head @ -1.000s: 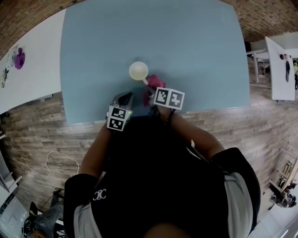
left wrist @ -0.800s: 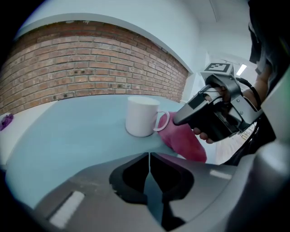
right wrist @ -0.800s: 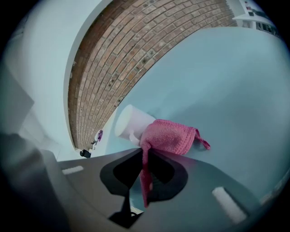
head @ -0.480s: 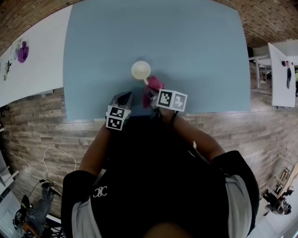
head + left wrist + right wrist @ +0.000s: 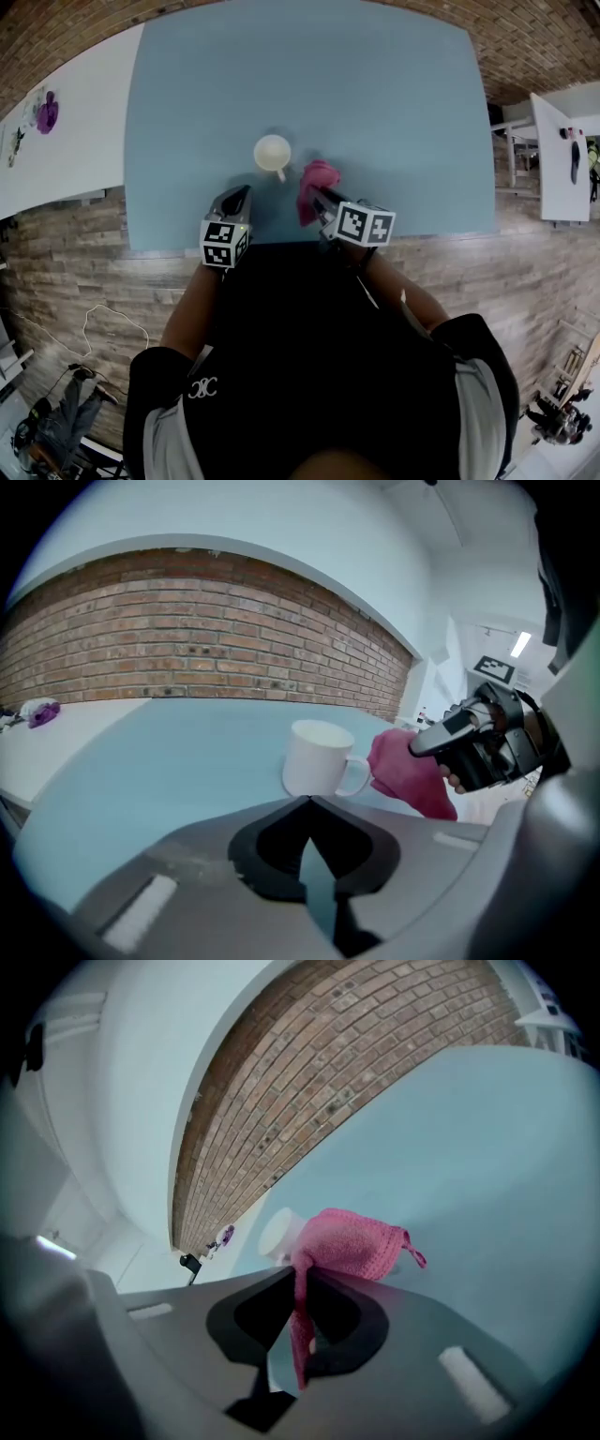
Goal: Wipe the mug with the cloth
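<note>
A white mug (image 5: 272, 152) stands upright on the blue table (image 5: 394, 112), its handle toward me. In the left gripper view the mug (image 5: 317, 758) is just beyond my left gripper (image 5: 307, 801), whose jaws are shut with nothing between them. My left gripper (image 5: 236, 199) sits near the table's front edge, short of the mug. My right gripper (image 5: 319, 197) is shut on a pink cloth (image 5: 315, 180), to the right of the mug and apart from it. In the right gripper view the cloth (image 5: 352, 1241) bunches at the fingertips of my right gripper (image 5: 302, 1277) and partly hides the mug (image 5: 279, 1232).
The table's front edge (image 5: 281, 240) runs just under both grippers. A white surface with a purple object (image 5: 47, 112) lies to the left. A white panel (image 5: 561, 150) stands at the right. A brick wall (image 5: 187, 639) rises beyond the table's far side.
Both grippers have drawn back from the mug toward the table's front edge. The cloth has come away from the mug's handle with the right gripper.
</note>
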{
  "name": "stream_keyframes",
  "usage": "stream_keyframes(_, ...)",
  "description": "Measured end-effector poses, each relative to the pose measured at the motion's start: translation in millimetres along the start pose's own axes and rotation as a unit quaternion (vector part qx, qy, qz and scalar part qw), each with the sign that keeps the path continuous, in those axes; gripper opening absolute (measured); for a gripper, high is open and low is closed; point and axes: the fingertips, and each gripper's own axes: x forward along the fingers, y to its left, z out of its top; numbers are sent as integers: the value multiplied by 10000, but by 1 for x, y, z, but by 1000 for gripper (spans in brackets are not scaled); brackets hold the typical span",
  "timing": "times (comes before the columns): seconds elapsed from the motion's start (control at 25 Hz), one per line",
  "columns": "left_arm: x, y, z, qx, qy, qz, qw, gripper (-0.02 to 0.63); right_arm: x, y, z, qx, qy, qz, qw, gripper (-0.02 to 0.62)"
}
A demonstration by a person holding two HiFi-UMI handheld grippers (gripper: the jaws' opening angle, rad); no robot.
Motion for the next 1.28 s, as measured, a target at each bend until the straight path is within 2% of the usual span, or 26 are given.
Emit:
stream_keyframes(0.24,-3,-1,5,-122,-110,231,9996,6,-5,-6,6,-978,15,-133,9951,40)
stream_keyframes(0.6,-15,-5,-1,-293,-98,456,9985,6,-2,-6,8,-1416,136,2,9898,40)
stream_keyframes(0.72,-18,6,-1,-530,-114,519,9972,6,-2,-5,5,-1586,80,-42,9873,40)
stream_keyframes(0.84,-20,21,-2,-750,-140,571,9955,6,-4,-5,2,-1601,-30,-138,9870,40)
stream_keyframes(0.92,-20,29,-1,-713,-102,556,9958,6,-5,-5,1,-1546,-132,-196,9877,40)
stream_keyframes(1.08,-16,32,3,-331,-4,306,9990,6,-5,-10,-5,-1367,-329,-413,9892,40)
stream_keyframes(1.28,-20,55,8,31,-66,-201,9998,7,10,-10,-9,-1040,-755,-993,9867,40)
